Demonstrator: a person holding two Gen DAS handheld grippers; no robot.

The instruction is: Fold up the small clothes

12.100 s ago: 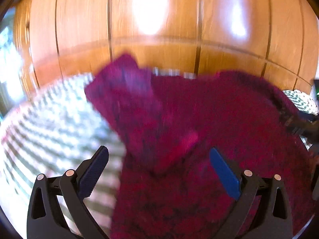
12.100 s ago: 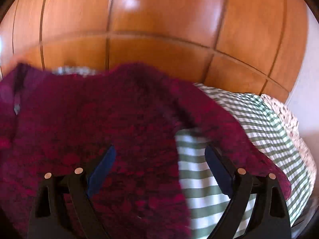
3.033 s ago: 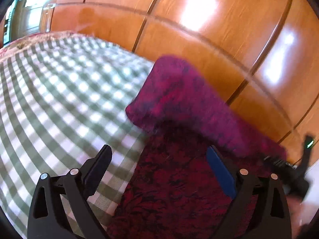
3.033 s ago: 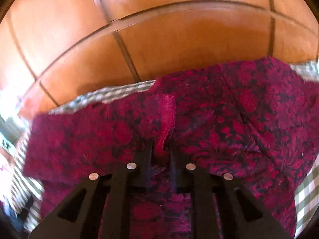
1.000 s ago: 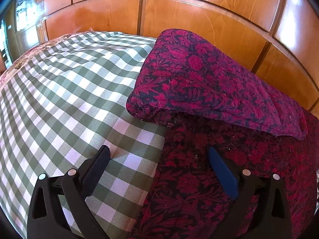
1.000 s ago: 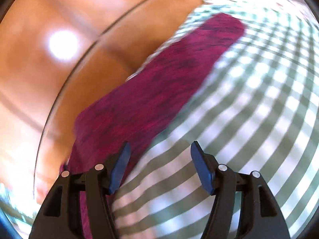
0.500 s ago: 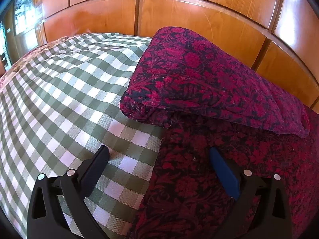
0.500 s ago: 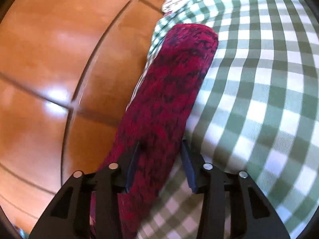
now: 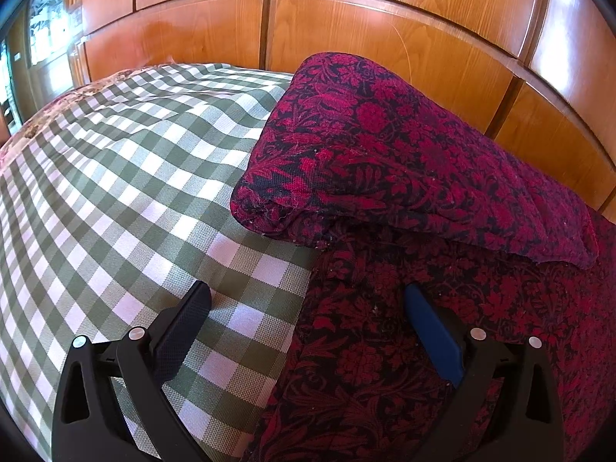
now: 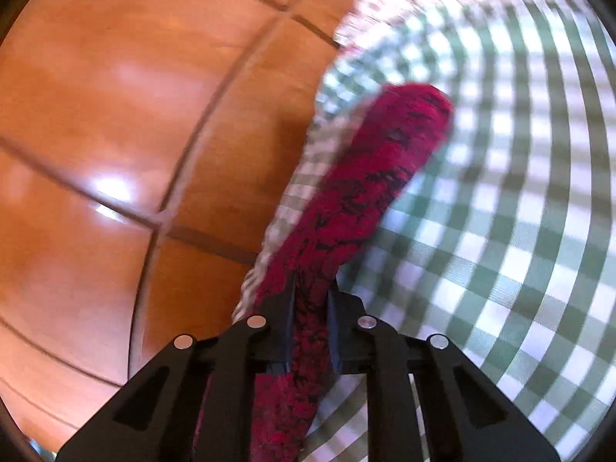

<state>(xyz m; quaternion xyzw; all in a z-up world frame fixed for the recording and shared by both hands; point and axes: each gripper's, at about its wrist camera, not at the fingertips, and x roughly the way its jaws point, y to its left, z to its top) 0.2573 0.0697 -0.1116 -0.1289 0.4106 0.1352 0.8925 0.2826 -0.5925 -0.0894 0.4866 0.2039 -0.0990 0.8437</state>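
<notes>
1. Spread across a green-and-white checked cloth (image 9: 127, 177): a crimson garment with a dark floral pattern (image 9: 404, 161), its upper part doubled over into a thick fold lying on the flatter layer beneath.
2. Behind, running the width of the left wrist view: glossy wooden panelling (image 9: 346, 19), with the folded edge of the garment close against it.
3. Poised low over the near edge of the fabric: the left gripper (image 9: 308, 331), jaws spread wide and holding nothing, one finger over the checked cloth, the other over the flat crimson layer.
4. Seen end-on in the right wrist view: the same garment (image 10: 358, 192), a narrow red band stretching away across the checks beside the wooden panelling (image 10: 115, 134).
5. Clamped tight on that band of fabric: the right gripper (image 10: 312, 308), both fingers pressed against the cloth from either side.
6. Blurred in the right wrist view: the far checks and a pale patterned strip at the cloth's edge, detail not readable.
</notes>
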